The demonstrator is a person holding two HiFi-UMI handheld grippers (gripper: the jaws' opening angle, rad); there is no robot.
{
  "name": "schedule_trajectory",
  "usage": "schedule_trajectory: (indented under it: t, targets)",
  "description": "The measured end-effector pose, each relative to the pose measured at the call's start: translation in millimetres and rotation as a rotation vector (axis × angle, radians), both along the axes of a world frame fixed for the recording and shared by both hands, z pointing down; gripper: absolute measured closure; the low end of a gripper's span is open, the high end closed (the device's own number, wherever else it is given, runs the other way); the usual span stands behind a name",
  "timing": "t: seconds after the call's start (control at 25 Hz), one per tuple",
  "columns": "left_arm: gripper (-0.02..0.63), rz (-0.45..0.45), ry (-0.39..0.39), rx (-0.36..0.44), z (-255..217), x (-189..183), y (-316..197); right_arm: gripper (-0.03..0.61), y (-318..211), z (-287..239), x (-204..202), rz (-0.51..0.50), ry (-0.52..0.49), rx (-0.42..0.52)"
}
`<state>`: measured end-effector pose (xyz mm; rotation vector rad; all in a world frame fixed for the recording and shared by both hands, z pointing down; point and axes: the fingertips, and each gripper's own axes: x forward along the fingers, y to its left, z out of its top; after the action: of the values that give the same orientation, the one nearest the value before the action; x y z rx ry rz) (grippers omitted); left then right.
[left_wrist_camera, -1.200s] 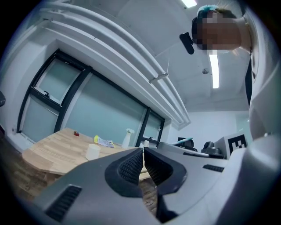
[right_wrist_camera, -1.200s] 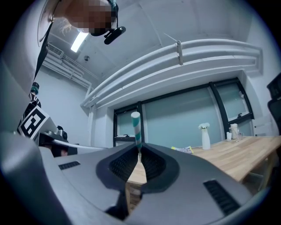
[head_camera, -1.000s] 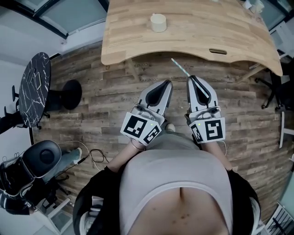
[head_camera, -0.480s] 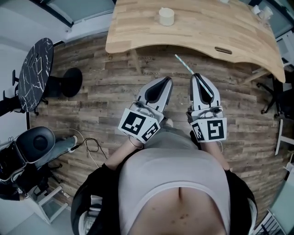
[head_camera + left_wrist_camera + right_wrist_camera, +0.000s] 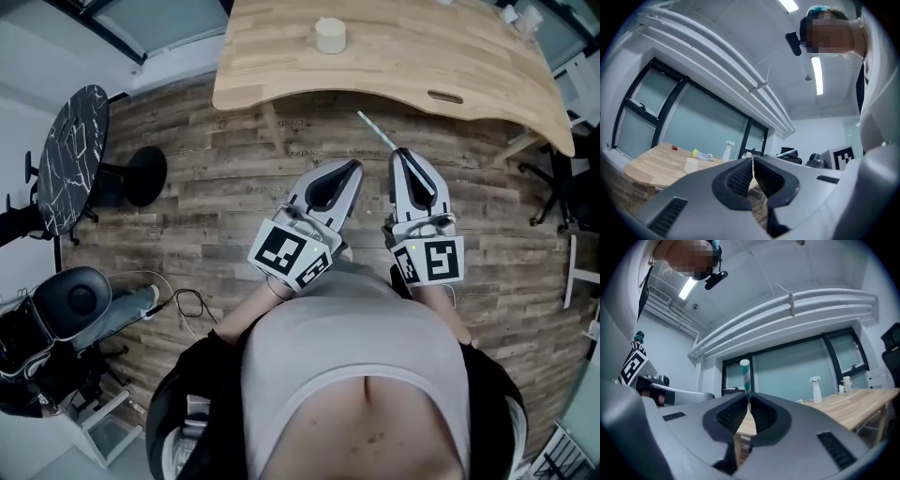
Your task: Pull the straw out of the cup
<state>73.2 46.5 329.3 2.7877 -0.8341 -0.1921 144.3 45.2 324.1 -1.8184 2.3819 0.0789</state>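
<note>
The right claw (image 5: 398,153) was clenched on the striped straw (image 5: 375,129), centre frame, well apart from the cup (image 5: 329,35) on the bench (image 5: 450,56) at top. The left claw (image 5: 353,166) was clenched, empty. Carrying the straw clear likely called for an even pinch.

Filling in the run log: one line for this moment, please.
stage: straw out | right gripper: shut on straw | left gripper: shut, empty | cup: on table

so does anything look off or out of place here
Only the straw: it is out of the cup, pinched in the right tongs and sticking out over the floor. The cup stands upright on the table; no spill shows.
</note>
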Motion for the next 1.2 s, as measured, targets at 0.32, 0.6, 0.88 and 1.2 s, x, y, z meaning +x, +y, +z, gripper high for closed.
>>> schedule_trajectory:
  t: [0.32,0.6,0.88,1.2]
  targets:
    - [0.600,-0.030,0.002,-0.033,11.4,-75.8,24.8,0.534,30.9,6.2,-74.1,-0.005,-0.005,-0.017]
    - [0.600,-0.010,-0.002,-0.037,12.0,-137.5,72.1,0.534,83.3,5.3,-139.7,0.011,-0.005,-0.015]
    - [0.600,0.029,-0.002,-0.025,9.6,-191.4,124.2,0.534,143.8,2.8,-193.9,0.061,-0.002,0.001]
    - [0.600,0.080,-0.005,-0.019,10.7,-224.5,165.5,0.534,191.9,3.1,-229.5,0.110,-0.005,0.005]
